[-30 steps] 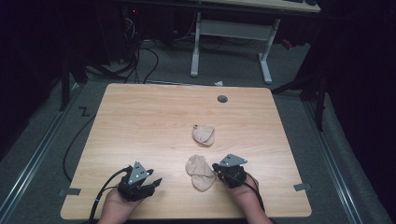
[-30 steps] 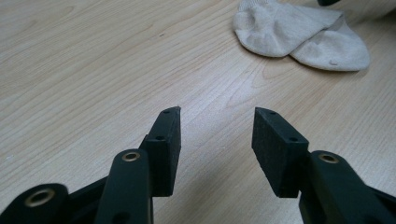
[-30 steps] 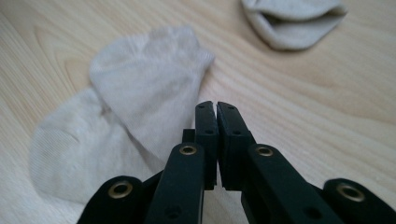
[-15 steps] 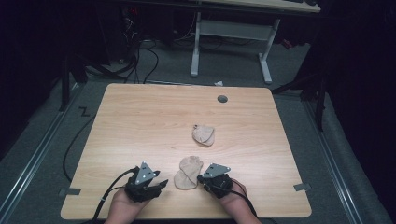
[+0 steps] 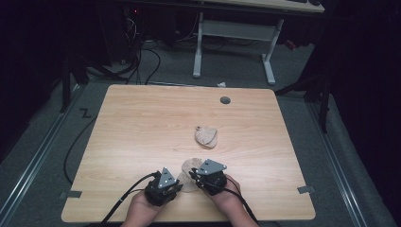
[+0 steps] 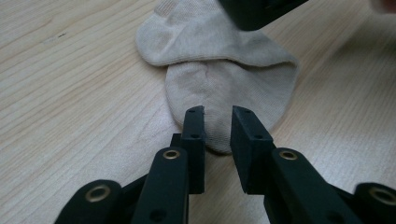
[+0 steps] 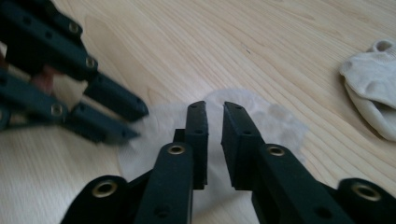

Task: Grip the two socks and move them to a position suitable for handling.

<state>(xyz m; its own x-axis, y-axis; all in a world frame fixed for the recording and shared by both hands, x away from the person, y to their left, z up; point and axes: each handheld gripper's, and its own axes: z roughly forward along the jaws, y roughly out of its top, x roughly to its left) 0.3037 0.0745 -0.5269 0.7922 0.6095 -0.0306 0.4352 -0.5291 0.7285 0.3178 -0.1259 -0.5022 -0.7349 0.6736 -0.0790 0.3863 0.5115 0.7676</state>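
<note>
Two beige socks are lying on the wooden tabletop (image 5: 132, 123). The near sock (image 5: 188, 166) is sitting close to the middle of the near edge, folded over itself, and both grippers are working at it from the person's side. The left gripper (image 6: 217, 122) is pointing at the rounded end of this sock; its jaws have just been closing and are now standing a narrow gap apart, with the sock's edge lying under and between the tips but not pinched. The right gripper (image 7: 214, 116) is hovering over the same sock from the other side; its jaws have just been opening and are standing slightly apart, the fabric below them and nothing clamped. In the high view the two grippers are sitting just beside each other, with the sock between and just beyond them. The second sock (image 5: 206, 136) is lying bunched near the centre of the tabletop, well apart from both grippers
</note>
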